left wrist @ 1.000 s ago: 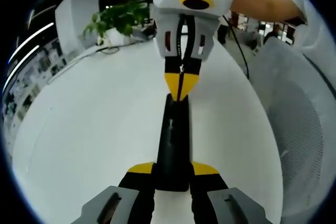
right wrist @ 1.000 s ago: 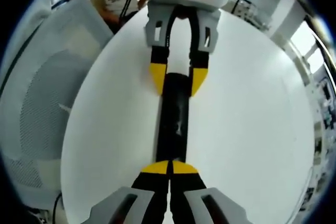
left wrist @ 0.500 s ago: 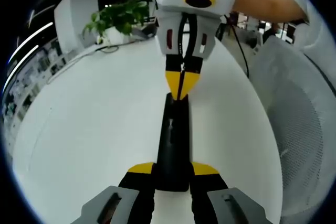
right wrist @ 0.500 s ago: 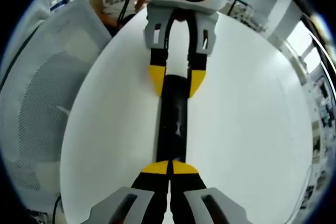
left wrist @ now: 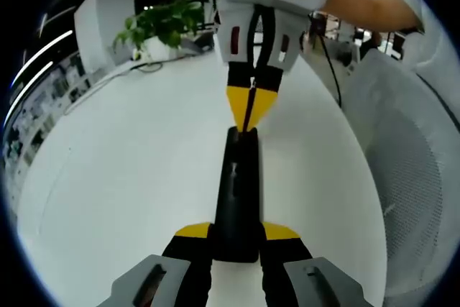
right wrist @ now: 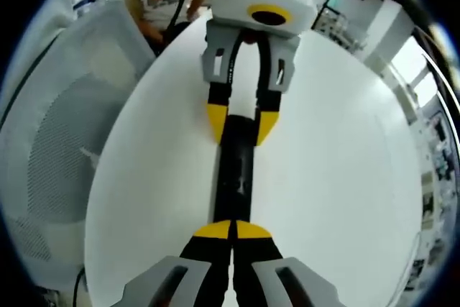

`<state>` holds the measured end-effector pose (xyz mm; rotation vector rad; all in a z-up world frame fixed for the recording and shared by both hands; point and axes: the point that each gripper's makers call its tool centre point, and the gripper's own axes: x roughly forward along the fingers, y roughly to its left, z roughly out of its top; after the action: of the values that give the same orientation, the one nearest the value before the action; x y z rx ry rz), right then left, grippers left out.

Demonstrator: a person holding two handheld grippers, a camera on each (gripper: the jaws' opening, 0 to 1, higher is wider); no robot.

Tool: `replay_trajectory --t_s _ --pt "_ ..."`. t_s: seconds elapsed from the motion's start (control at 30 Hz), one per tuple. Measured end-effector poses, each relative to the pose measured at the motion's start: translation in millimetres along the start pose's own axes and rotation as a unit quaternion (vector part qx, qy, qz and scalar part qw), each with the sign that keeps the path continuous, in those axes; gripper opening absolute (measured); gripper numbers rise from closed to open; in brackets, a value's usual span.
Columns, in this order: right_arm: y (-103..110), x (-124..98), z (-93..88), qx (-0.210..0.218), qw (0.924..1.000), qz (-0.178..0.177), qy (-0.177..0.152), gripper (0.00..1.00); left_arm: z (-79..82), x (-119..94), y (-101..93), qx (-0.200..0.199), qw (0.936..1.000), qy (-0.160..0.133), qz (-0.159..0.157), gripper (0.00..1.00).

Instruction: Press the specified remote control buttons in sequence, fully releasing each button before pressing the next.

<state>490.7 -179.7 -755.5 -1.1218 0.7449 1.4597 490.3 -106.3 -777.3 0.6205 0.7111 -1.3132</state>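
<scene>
Black remote (left wrist: 236,199) lies flat near the middle of the white surface (left wrist: 122,177), long axis running between my two hands. My left gripper (left wrist: 236,234) has its yellow-tipped fingers (left wrist: 192,232) clamped on the near end of the remote, one each side. My right gripper (right wrist: 231,231) has its fingers (right wrist: 213,231) pressed together with no gap, tip set over the opposite end; whether it touches a button or hangs just above, I cannot tell. Main risk as I judge it: the narrow closed tip sliding off onto a neighbouring key, or not lifting fully clear before the next press. A hard push at that end could also tip the remote within the left grip. Room: bare surface on both sides, edges well apart from the remote; a mesh chair back (right wrist: 65,149) stands beyond one edge, a potted plant (left wrist: 162,25) at the far rim.
</scene>
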Motion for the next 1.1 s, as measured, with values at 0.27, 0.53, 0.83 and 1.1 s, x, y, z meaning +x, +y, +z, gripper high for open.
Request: replay_trajectory --t_s 0.27,0.53,0.83,1.1 --pt "-3 -4 5.1 -0.008 1.0 -0.003 0.001 0.0 -0.1 0 0.4 0.0 1.0 -0.001 0.0 0.24" --pt "-4 1 8.1 -0.011 0.9999 0.001 0.001 0.0 0.0 0 0.3 -0.001 1.0 -0.001 0.0 0.24" --pt "0 7 8.4 -0.016 0.9998 0.009 0.002 0.0 0.0 0 -0.2 -0.001 1.0 -0.002 0.0 0.24" --pt "-1 13 8.4 -0.014 0.9998 0.016 0.001 0.0 -0.1 0 -0.1 -0.001 1.0 -0.003 0.0 0.24"
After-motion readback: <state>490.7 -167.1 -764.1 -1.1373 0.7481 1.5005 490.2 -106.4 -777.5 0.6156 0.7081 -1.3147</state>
